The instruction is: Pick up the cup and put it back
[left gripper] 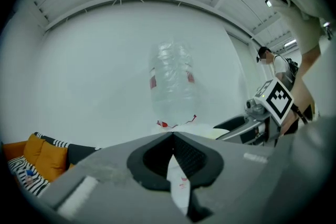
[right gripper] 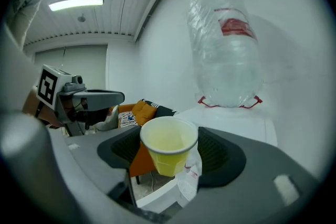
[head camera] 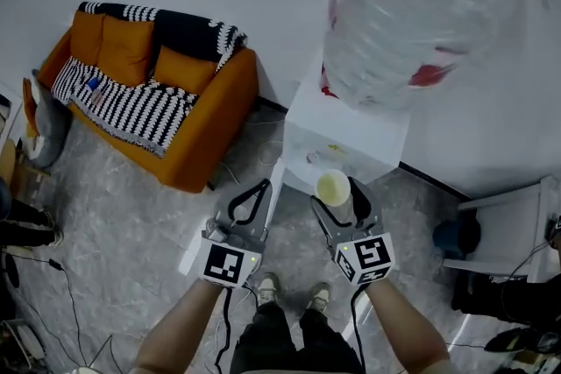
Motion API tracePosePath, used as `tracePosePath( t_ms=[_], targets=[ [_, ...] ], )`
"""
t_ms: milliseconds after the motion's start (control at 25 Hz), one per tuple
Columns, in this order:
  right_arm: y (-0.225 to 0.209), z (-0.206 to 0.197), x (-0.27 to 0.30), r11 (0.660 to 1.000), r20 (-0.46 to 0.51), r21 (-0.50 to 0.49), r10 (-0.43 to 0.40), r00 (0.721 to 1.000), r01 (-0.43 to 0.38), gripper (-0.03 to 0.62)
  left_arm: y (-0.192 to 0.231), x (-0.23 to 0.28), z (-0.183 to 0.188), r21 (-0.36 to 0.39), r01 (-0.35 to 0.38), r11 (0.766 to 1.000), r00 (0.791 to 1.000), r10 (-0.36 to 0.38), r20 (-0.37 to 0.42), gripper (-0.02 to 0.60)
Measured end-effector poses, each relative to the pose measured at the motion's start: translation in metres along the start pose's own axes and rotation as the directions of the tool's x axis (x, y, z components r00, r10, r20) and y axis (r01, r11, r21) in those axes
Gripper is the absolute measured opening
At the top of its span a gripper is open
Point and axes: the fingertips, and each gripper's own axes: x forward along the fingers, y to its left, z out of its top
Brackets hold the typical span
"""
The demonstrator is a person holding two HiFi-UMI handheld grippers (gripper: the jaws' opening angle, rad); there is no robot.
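Observation:
A yellow paper cup [head camera: 333, 187] stands upright between the jaws of my right gripper [head camera: 338, 195], which is shut on it just in front of the white water dispenser [head camera: 346, 131]. In the right gripper view the cup [right gripper: 168, 147] fills the gap between the dark pads, and it looks empty. My left gripper [head camera: 252, 199] hovers to the left of the dispenser's front, its jaws meeting at the tips with nothing in them. From the left gripper view the jaw tips [left gripper: 172, 135] touch below the big clear bottle [left gripper: 170, 86].
The large clear water bottle [head camera: 421, 4] tops the dispenser, close to my head. An orange sofa [head camera: 149, 92] with striped throws stands at the left. A white stand [head camera: 508, 223] and a blue object [head camera: 456, 234] are at the right. Cables [head camera: 61, 302] lie on the grey floor.

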Motion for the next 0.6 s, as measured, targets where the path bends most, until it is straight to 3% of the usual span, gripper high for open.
tracePosePath(
  t_ms=[400,600],
  targets=[
    [-0.011,-0.106,0.057,1.000,0.005,-0.021,-0.019,1.000,0.019,0.344,-0.005,0.041,-0.108,0.013,0.056,0.998,0.998,-0.056,-0.004,0.002],
    [-0.026,-0.165,0.083,0.999,-0.023,0.005,-0.050,0.999,0.050,0.344,-0.003,0.051,-0.169,0.008,0.084,0.996,0.995,-0.084,-0.053,0.002]
  ],
)
